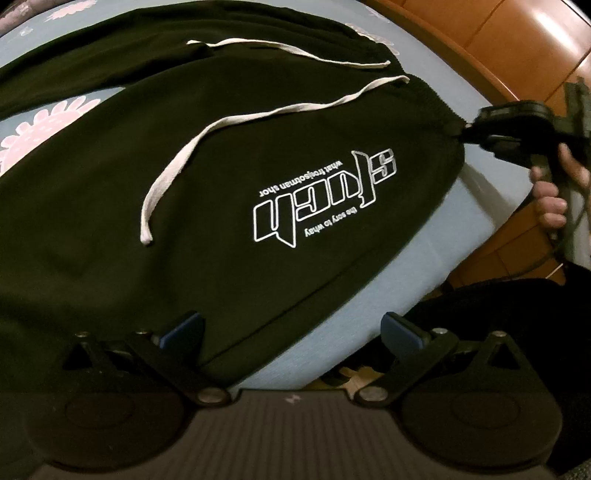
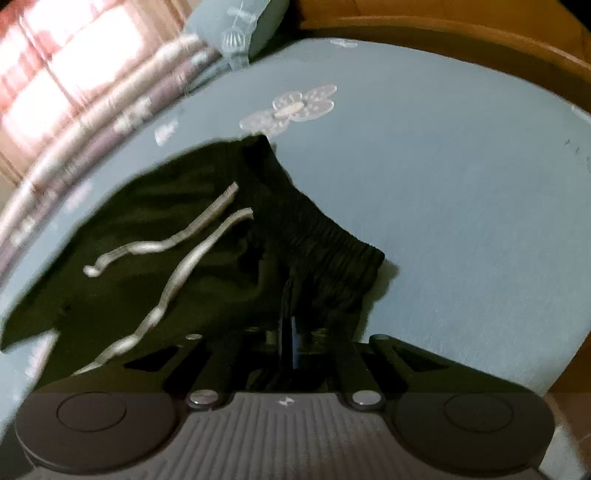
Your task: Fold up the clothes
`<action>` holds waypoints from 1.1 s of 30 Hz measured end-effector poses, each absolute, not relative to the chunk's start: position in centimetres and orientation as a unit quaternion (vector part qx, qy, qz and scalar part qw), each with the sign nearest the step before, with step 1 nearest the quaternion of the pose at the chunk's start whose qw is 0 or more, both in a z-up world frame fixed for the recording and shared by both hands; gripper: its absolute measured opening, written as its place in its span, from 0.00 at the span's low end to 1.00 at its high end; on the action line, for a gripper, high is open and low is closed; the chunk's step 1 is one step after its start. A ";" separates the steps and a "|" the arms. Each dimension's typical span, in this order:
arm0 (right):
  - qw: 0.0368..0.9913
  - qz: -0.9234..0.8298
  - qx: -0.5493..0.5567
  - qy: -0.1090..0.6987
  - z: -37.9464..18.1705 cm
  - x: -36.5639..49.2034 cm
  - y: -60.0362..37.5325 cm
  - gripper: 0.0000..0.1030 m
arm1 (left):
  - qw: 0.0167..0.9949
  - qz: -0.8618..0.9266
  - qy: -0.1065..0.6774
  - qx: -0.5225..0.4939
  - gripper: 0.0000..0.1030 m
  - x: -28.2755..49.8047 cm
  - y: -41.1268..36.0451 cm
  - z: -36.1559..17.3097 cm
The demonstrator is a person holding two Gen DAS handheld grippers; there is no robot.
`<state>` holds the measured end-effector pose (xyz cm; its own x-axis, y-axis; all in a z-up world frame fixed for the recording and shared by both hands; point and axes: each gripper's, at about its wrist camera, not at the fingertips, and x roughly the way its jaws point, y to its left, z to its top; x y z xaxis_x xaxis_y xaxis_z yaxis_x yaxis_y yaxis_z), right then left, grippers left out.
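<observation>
Bed, blue sheet with pale flower print, carries the whole job; wooden frame along its far side. Black shorts lie spread flat on the sheet, white outline logo up, two white drawstrings loose across the front.

Right tongs are pinched closed on the gathered waistband at the corner of the shorts, a hand on the grip. Left tongs stand wide apart, holding nothing, poised over the near hem edge.

Risks, as I judge them:
- One-corner hold only: lifting now would drag the shorts askew and bunch them, since the left side grips nothing.
- Elastic waistband is thick (ribbed, springy); a shallow bite could slip out under pull.
- Loose drawstrings may get trapped inside the fold or trail out.

Views differ: the left wrist view shows the logo, the hem, the hand and the right tongs from outside. The right wrist view shows the closed pinch close up, the ribbed band, a pillow and a bright window beyond, though blurred.
</observation>
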<state>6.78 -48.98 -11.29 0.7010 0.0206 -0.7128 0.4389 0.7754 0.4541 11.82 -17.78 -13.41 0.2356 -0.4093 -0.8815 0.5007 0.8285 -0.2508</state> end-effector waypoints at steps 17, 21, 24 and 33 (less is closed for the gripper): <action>0.847 -0.196 0.292 0.397 -11.8 5.8 -49.0 0.18 | 0.787 -0.290 0.542 0.041 0.99 12.0 -17.6 -13.6; 0.846 -0.199 0.283 0.406 -12.2 6.6 -48.5 0.23 | 0.787 -0.291 0.543 0.040 0.99 12.1 -17.7 -13.6; 0.849 -0.198 0.275 0.406 -12.1 7.0 -48.1 0.25 | 0.788 -0.290 0.542 0.041 0.99 12.1 -17.7 -13.6; 0.847 -0.225 0.241 0.416 -11.9 8.2 -47.0 0.29 | 0.789 -0.291 0.540 0.044 0.99 12.1 -17.7 -13.6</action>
<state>8.24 -47.03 -11.90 0.5523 -0.1807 -0.8138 0.5827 0.7819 0.2217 12.12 -17.74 -13.65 0.2475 -0.4118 -0.8770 0.5060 0.8269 -0.2455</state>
